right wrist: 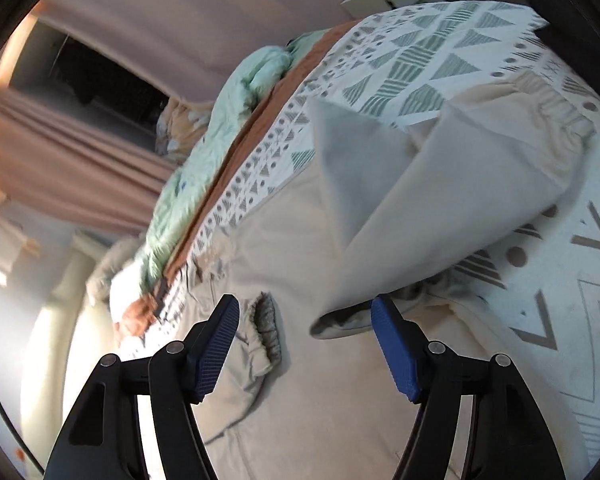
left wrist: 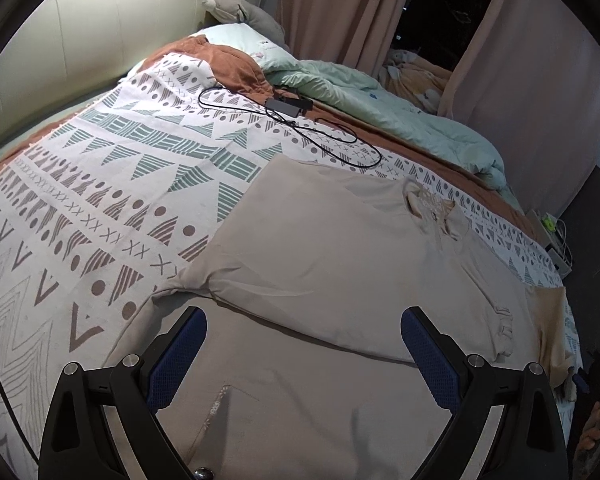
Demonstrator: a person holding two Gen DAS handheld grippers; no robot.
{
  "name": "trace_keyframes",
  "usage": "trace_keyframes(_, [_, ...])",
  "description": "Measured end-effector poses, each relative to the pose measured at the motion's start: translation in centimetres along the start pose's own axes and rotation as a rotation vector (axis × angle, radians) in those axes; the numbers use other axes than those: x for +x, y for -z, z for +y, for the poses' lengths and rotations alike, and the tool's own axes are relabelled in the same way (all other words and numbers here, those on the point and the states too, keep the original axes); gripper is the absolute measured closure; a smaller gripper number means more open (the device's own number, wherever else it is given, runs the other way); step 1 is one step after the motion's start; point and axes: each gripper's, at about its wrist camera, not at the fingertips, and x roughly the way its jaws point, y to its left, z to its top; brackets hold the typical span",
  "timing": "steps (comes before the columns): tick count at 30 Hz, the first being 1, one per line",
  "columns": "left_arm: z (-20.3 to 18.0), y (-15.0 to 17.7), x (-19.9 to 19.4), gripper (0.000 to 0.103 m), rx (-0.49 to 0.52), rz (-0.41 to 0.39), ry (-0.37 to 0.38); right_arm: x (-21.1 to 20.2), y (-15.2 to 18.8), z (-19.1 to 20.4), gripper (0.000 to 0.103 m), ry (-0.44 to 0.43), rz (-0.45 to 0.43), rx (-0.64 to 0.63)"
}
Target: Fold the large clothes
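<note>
Blue-padded fingers of the left gripper (left wrist: 304,354) stand wide apart with nothing between them, poised just above the beige garment (left wrist: 340,248). The right gripper (right wrist: 305,344) is likewise parted and empty; no pad presses on cloth.

Location: the garment lies spread on the patterned bedspread (left wrist: 100,208), its collar (left wrist: 432,208) toward the far side of the bedspread, near the black charger cable (left wrist: 300,128). One sleeve is already laid across the body. In the right wrist view a second fold of the garment (right wrist: 412,200) stands partly raised and slopes down to just ahead of the right gripper, while a ribbed cuff (right wrist: 266,332) lies just beyond its left finger.

Handling: the fabric appears light, soft and limp; expect it to sag and crease, not to hold shape. It is neither fragile nor slippery on the bedspread. Take hold at a hem edge or a doubled fold, pinching both layers together.
</note>
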Motion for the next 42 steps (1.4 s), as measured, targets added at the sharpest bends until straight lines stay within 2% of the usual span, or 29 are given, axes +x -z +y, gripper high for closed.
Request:
trace_keyframes(3, [0.4,-0.1,-0.1,0.005,-0.005,0.002,0.002,-1.7,-0.7,-1.8,0.034,0.012,-0.052,0.078])
trace_keyframes(6, [0.7,-0.1,-0.2,0.005,-0.002,-0.005,-0.002,-2.7,-1.7,-4.2,0.034,0.061,-0.119,0.139])
trace_keyframes(13, [2.1,-0.2,0.3,0.005,0.007,-0.003,-0.036,-2.4,-3.3,-9.6,0.035,0.165,-0.185,0.213])
trace_keyframes(19, [3.2,-0.4,1.3,0.005,0.018,0.003,-0.081,-1.2,-4.6,-12.6,0.045,0.210,-0.214,0.248])
trace_keyframes(20, [3.3,-0.5,1.6,0.005,0.024,0.008,-0.089,-0.8,-4.8,-13.0,0.048,0.212,-0.212,0.260])
trace_keyframes(22, [3.1,-0.5,2.1,0.005,0.037,0.020,-0.093,-0.6,-5.1,-13.5,0.061,0.233,-0.235,0.276])
trace_keyframes(24, [2.6,-0.5,2.6,0.005,0.057,0.032,-0.082,-0.7,-5.4,-13.7,0.079,0.247,-0.261,0.287])
trace_keyframes(26, [1.9,-0.5,2.7,0.005,0.088,0.030,-0.085,-0.7,-5.6,-13.7,0.091,0.224,-0.269,0.286])
trace_keyframes(27, [1.5,-0.4,2.7,0.005,0.105,0.023,-0.085,-0.8,-5.7,-13.6,0.093,0.215,-0.275,0.282])
trace_keyframes(32, [-0.3,-0.3,1.9,0.005,0.169,-0.002,-0.074,-2.4,-6.2,-11.6,0.095,0.149,-0.309,0.224])
trace_keyframes(36, [-0.4,-0.4,1.3,0.005,0.145,-0.006,-0.048,-4.0,-6.0,-8.1,0.096,0.081,-0.333,0.137])
trace_keyframes(42, [-0.5,-0.6,0.0,0.005,0.124,-0.026,-0.015,-5.5,-4.3,-1.9,0.096,-0.075,-0.330,0.023])
